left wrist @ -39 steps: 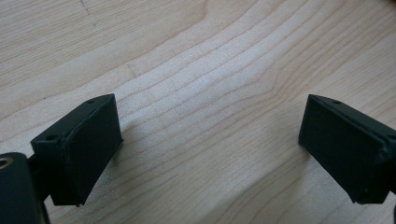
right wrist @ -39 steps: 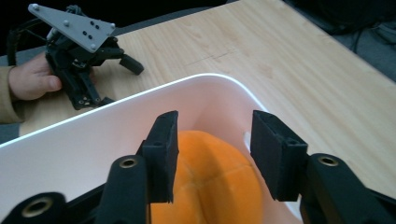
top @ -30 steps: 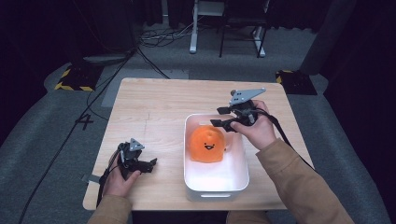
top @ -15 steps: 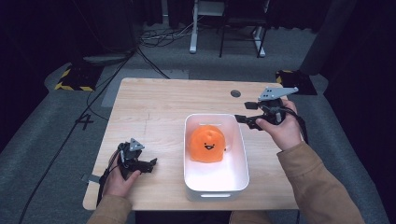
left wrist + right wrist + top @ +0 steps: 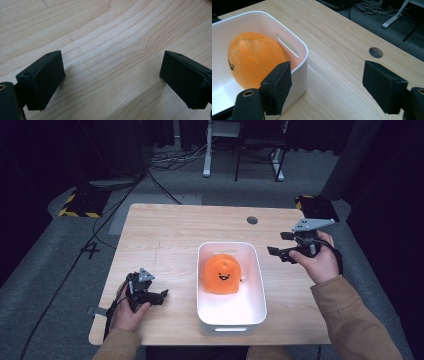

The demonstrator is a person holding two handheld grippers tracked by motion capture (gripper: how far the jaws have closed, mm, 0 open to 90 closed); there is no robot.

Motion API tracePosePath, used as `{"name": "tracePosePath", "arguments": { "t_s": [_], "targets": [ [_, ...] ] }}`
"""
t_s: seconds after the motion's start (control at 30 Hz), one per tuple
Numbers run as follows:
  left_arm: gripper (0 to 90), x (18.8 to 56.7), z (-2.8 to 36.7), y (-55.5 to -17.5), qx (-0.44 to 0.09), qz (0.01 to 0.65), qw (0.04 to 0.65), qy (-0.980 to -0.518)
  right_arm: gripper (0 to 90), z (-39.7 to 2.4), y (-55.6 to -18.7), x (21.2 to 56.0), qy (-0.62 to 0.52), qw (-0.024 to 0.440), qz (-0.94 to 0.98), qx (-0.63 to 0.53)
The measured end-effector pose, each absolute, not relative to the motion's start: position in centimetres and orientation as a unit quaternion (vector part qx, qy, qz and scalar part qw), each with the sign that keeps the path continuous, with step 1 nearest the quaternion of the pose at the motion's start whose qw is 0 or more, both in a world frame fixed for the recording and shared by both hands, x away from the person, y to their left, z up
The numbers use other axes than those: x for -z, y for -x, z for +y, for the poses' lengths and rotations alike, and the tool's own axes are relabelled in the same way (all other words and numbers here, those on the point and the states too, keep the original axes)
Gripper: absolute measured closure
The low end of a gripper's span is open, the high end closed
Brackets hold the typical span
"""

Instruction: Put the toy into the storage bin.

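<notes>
An orange plush toy with a smiling face (image 5: 222,272) (image 5: 254,58) lies in a white plastic bin (image 5: 254,285) (image 5: 299,50) at the table's middle. My right gripper (image 5: 281,245) (image 5: 329,82) hovers to the right of the bin, clear of its rim; its jaws have just been opening and stand open with only bare wood between them. My left gripper (image 5: 159,296) (image 5: 112,80) rests low over the table near the front left, open, with nothing between its pads.
The wooden table (image 5: 165,235) has a round cable hole (image 5: 252,220) (image 5: 375,52) at the back right. Beyond the table lie floor cables and chair legs (image 5: 240,165). A black box (image 5: 317,206) sits on the floor off the table's right rear corner.
My right gripper has moved from over the bin out to the right, past its rim, and its jaws have widened. The plush toy stays in the bin. The left gripper has not moved.
</notes>
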State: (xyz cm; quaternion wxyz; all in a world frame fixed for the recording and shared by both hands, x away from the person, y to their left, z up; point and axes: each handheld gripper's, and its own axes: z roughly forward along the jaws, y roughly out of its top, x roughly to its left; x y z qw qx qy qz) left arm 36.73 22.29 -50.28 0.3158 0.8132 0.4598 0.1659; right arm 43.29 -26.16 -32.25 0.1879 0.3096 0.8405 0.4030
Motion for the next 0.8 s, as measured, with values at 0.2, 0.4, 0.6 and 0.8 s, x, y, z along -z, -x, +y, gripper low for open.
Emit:
{"name": "tracePosePath", "arguments": {
  "t_s": [0.2, 0.4, 0.6, 0.8],
  "targets": [
    [5.9, 50.3, 22.3, -36.7, -0.166, 0.460, 0.316, -0.813, 22.8, -27.9, -43.3, 33.5, -0.330, 0.192, 0.839, -0.387],
    [6.0, 50.3, 22.3, -36.7, -0.166, 0.460, 0.316, -0.813, 22.3, -29.8, -43.2, 35.0, -0.350, 0.189, 0.840, -0.369],
    [5.9, 50.3, 22.3, -36.7, -0.166, 0.460, 0.316, -0.813, 21.9, -31.1, -43.1, 36.4, -0.365, 0.183, 0.840, -0.358],
    [6.0, 50.3, 22.3, -36.7, -0.166, 0.460, 0.315, -0.814, 22.0, -32.3, -42.9, 38.7, -0.381, 0.171, 0.841, -0.345]
  ]
}}
